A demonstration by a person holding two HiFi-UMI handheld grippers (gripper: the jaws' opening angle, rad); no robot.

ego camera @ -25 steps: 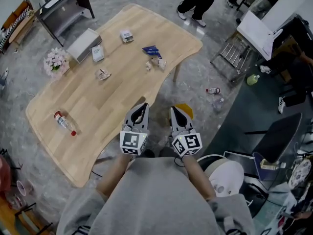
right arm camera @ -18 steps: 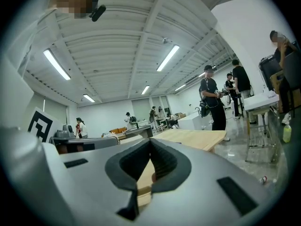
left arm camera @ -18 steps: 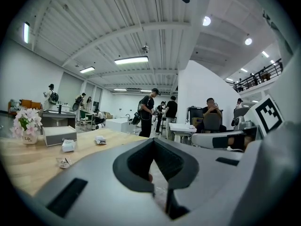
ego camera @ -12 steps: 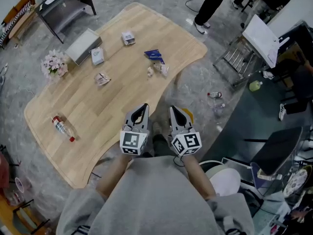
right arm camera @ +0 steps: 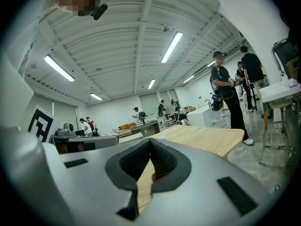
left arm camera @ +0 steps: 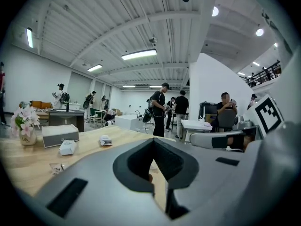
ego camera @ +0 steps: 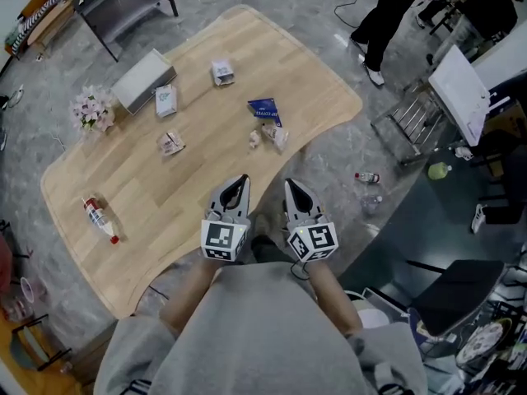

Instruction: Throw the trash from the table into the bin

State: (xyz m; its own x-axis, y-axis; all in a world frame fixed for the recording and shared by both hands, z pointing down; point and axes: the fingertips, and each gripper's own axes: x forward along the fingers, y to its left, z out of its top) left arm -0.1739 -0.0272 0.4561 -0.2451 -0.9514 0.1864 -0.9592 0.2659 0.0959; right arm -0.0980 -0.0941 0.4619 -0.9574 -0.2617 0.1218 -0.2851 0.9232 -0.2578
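At the near edge of the wooden table [ego camera: 132, 245], seen from the head view, both grippers hang side by side and point to 12 o'clock. The left gripper [ego camera: 239, 183] has its jaws pressed together with nothing between them, and the right gripper [ego camera: 292, 188] looks the same, closed and empty. No trash is taken yet, so the task is, as I judge, only at its start. The closest pieces are the crumpled wrappers [ego camera: 266, 137] and, just behind them, the blue packet [ego camera: 265, 109]. They lie at about 1 o'clock from the left jaws and at about 11 o'clock from the right jaws, so neither hand is clearly nearer. Another crumpled wrapper [ego camera: 171, 143] lies at about 10 o'clock from the left gripper, and the plastic bottle [ego camera: 97, 219] lies well apart at 9 o'clock, its long axis running from 11 to 5 o'clock. These two belong more to the left hand. Before any pick the jaws must open first. I cannot say for certain where the bin stands.
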